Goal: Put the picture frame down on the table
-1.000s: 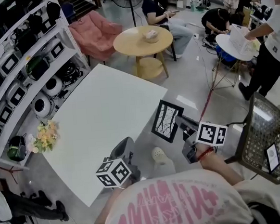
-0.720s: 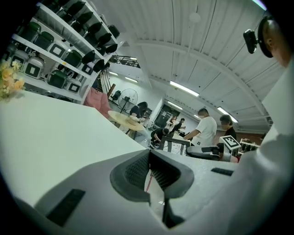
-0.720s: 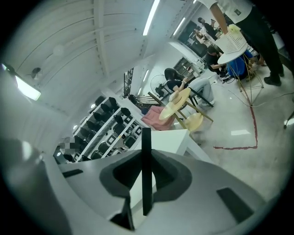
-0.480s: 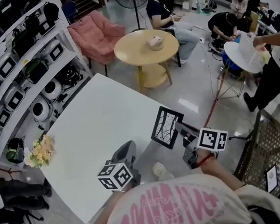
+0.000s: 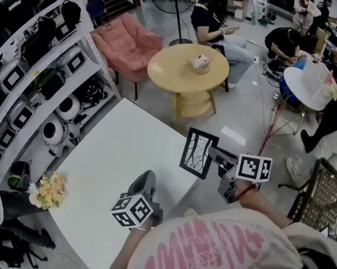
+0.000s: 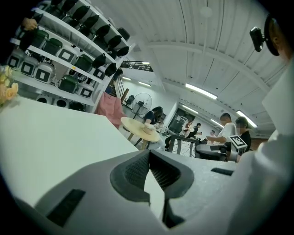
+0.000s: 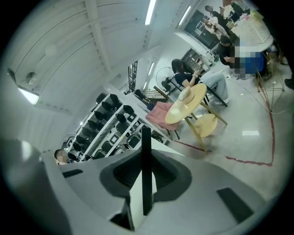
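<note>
A black picture frame (image 5: 198, 152) with a branch print hangs upright in the air just past the right edge of the white table (image 5: 113, 164). My right gripper (image 5: 215, 158) is shut on the frame's right edge. In the right gripper view the frame (image 7: 145, 170) shows edge-on as a thin black bar between the jaws. My left gripper (image 5: 145, 184) hovers over the table's near corner with its jaws shut and nothing between them; the left gripper view shows the pads (image 6: 138, 170) meeting, with the frame (image 6: 188, 146) far off to the right.
Shelves (image 5: 29, 66) of helmets and devices run along the left. A bunch of flowers (image 5: 45, 189) lies on the table's left corner. A round wooden table (image 5: 188, 68) and a pink chair (image 5: 127, 42) stand beyond. People sit at the back and right.
The view has shifted forward, so the table lies nearer and more to the left. The frame stays in my right gripper, slightly higher in view. My left gripper has drifted a little left.
</note>
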{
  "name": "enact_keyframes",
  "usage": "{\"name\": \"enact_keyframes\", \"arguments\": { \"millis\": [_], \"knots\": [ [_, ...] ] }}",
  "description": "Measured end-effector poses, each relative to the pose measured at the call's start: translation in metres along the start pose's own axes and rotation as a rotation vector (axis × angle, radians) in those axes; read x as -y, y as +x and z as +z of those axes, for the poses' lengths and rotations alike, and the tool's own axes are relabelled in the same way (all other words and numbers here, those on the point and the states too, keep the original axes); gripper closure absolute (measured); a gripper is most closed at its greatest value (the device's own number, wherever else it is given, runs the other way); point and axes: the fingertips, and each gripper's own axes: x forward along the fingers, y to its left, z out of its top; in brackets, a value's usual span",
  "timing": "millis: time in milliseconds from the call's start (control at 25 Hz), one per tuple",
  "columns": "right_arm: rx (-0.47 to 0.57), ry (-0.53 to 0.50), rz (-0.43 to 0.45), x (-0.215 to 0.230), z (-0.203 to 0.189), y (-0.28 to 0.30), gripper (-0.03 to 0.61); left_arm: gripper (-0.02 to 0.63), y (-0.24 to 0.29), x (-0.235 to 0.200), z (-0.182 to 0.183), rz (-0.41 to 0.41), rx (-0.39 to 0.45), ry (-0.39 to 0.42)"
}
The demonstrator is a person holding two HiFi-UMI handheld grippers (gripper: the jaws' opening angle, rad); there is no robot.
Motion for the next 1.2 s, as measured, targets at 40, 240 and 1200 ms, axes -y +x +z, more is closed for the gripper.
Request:
{"name": "enact_keyframes", "arguments": {
  "millis": [40,240,1200],
  "knots": [
    [-0.010,-0.004,0.005,0.002,0.001,0.006,0.511,0.611,0.004,-0.001,0.003,-0.002,0.012,-0.010],
    [-0.055,-0.014,0.004,-0.003,0.010,0.043,0.511,0.611,0.014,-0.011,0.038,-0.004,0.061,-0.022],
    [-0.281,0.009,0.059,0.001,0.001,0.193,0.511,0.611,-0.073,-0.103,0.066,0.351,0.267,-0.112]
  ]
}}
